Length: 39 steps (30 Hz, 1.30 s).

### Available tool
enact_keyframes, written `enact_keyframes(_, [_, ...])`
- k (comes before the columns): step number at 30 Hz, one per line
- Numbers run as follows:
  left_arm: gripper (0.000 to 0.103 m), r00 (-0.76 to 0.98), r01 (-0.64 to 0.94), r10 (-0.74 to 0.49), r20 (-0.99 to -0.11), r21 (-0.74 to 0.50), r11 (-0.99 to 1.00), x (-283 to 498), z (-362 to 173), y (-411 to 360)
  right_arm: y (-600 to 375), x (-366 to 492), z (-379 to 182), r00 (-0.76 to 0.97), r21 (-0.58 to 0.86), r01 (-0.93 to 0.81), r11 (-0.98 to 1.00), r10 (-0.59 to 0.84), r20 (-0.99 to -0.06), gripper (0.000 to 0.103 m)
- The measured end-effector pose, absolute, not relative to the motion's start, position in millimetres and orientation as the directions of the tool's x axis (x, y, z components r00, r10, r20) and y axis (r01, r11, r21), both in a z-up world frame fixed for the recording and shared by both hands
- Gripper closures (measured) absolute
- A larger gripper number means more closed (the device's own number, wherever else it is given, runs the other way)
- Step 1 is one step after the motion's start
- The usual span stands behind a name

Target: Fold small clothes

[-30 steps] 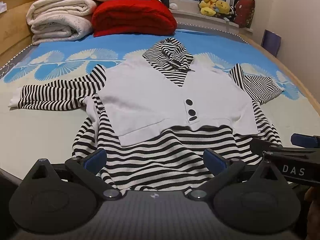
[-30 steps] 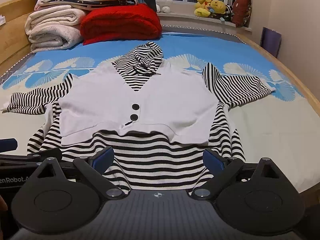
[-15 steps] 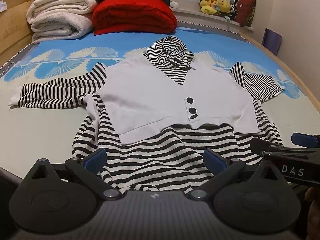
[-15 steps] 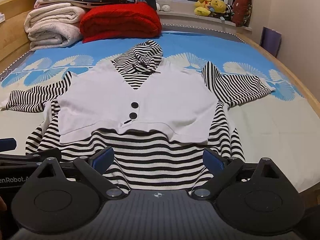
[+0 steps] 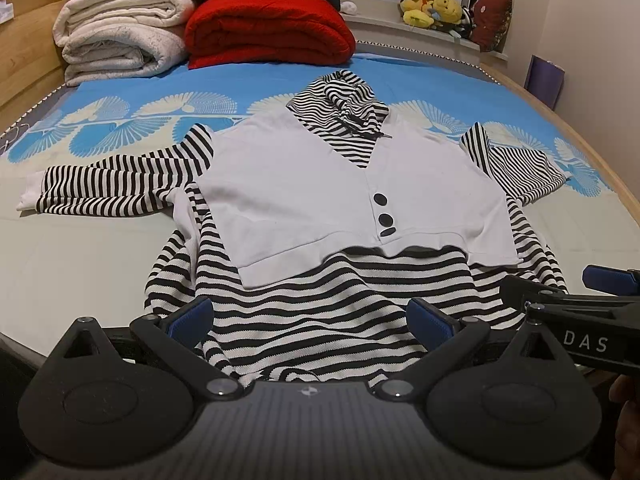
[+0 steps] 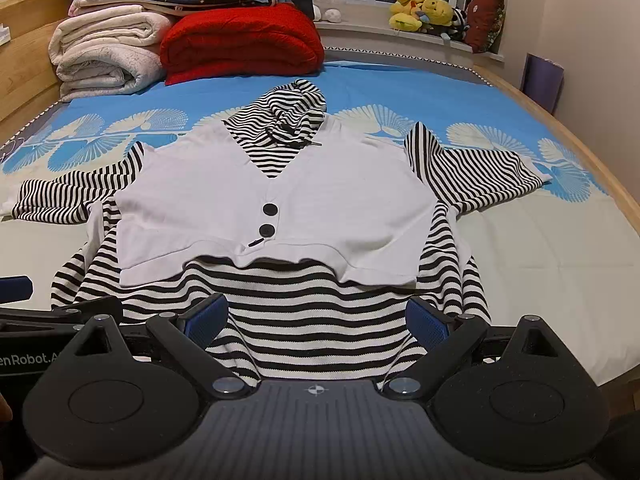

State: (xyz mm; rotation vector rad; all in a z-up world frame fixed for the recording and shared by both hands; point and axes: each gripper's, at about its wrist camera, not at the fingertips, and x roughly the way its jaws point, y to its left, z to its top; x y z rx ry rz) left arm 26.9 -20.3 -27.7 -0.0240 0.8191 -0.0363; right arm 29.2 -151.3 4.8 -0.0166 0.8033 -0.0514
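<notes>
A small black-and-white striped hooded top (image 5: 320,312) (image 6: 312,312) with a white vest panel (image 5: 304,196) (image 6: 224,208) and black buttons lies spread face up on the bed, sleeves out to both sides. My left gripper (image 5: 310,318) hovers open over the hem, nothing between its blue pads. My right gripper (image 6: 316,318) is open too, above the hem's middle. In the left wrist view the right gripper's fingers (image 5: 560,300) reach in from the right edge; in the right wrist view the left gripper's fingers (image 6: 60,308) show at the left edge.
The bed sheet (image 5: 80,248) is pale near me and blue with fan patterns farther back. Folded white quilts (image 5: 116,44) and a red blanket (image 5: 268,32) are stacked at the head. Plush toys (image 6: 424,12) sit on the window sill. A wooden bed rim (image 6: 560,136) runs along the right.
Both views have tilted down slightly, so the top sits a little higher in the frames. The garment has not moved and both grippers stay open.
</notes>
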Motion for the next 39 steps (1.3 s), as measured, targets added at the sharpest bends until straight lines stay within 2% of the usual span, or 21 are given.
enact_keyframes(39, [0.001, 0.672, 0.014, -0.039, -0.74, -0.04, 0.999, 28.7, -28.2, -18.5, -148.1, 31.4, 1.3, 0.677, -0.058, 0.031, 0.998, -0.063, -0.734, 0.008])
